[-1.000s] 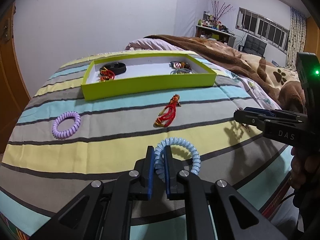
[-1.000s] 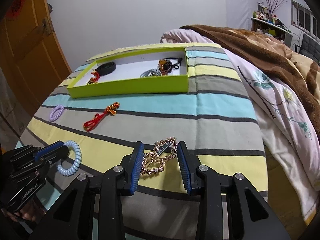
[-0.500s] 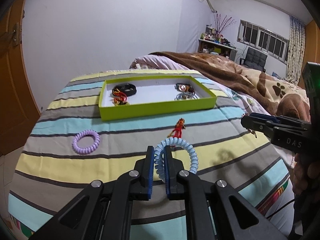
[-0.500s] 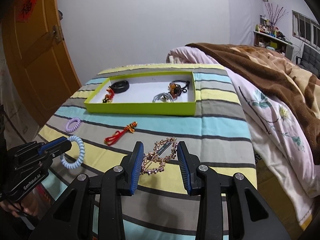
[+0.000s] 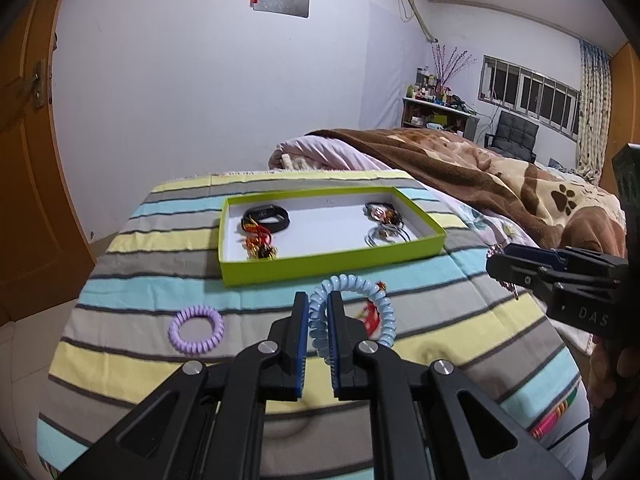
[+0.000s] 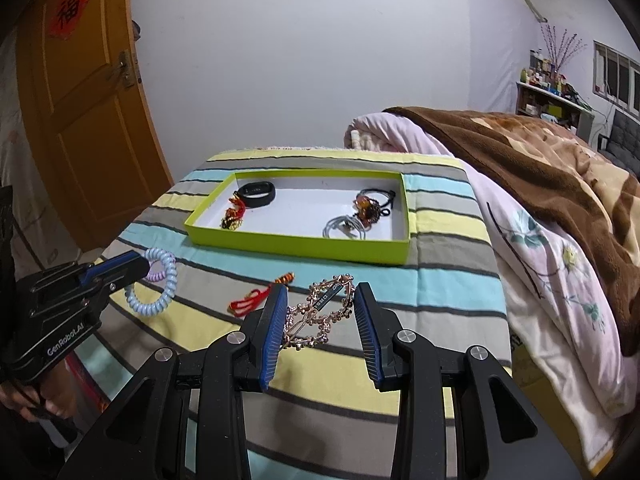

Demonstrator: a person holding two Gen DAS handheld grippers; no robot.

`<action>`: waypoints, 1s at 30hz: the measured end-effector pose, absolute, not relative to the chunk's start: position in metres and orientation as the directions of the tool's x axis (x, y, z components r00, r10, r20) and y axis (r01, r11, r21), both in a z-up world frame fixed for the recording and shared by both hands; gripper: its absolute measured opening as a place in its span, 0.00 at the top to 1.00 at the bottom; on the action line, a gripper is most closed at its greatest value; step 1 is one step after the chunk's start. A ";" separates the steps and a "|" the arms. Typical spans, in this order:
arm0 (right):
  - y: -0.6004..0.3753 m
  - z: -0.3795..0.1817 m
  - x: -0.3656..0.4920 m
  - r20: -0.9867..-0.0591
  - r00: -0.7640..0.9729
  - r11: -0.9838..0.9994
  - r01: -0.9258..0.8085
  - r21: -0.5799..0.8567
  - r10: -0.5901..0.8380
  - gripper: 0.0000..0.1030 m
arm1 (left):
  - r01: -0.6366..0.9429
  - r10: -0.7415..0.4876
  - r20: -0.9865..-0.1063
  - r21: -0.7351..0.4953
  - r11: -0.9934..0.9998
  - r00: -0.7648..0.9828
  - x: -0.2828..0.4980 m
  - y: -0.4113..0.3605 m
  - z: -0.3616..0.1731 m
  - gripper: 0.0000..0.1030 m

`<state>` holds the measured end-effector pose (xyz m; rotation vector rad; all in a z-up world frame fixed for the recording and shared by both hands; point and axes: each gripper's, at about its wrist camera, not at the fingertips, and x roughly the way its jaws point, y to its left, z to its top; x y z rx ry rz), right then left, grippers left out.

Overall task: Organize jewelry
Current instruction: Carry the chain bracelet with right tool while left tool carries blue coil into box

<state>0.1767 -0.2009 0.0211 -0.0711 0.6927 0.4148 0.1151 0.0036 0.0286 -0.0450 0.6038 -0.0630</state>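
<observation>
Two pieces in hand, both lifted clear of the striped bedspread (image 5: pixel 120 288) since a second ago. Left gripper (image 5: pixel 318 336) clamped tight on pale blue spiral hair tie (image 5: pixel 352 312), loop hanging free to the right of the pads. Right gripper (image 6: pixel 320 320) closed on rose-gold ornate hair clip (image 6: pixel 320 312), jaws held wide by the clip's breadth, clip spanning pad to pad. Grips unchanged over the last second; both tools higher now, and green tray (image 5: pixel 332 264) sits lower and fuller in each view.

Tray on far side of the bedspread, already holding black band (image 5: pixel 266 218) and red-gold tassel charm (image 5: pixel 258 246) at its left end, dark hair tie with amber ornament (image 6: pixel 370 206) and silver loops (image 6: pixel 346 228) at its right. Middle of tray floor bare.

Left loose on the bedspread: purple spiral hair tie (image 5: pixel 196 330) near left, red knotted cord (image 6: pixel 260 296) near centre, between grippers and tray.

Reading: pick-up done, carry toward tray likely next. Two pieces then remaining.
</observation>
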 end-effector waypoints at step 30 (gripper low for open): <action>-0.162 0.016 0.290 -0.636 0.683 0.896 -0.442 0.034 0.360 0.65 | 0.034 -0.043 -0.552 -0.027 0.999 0.833 0.222 0.024 0.024 0.91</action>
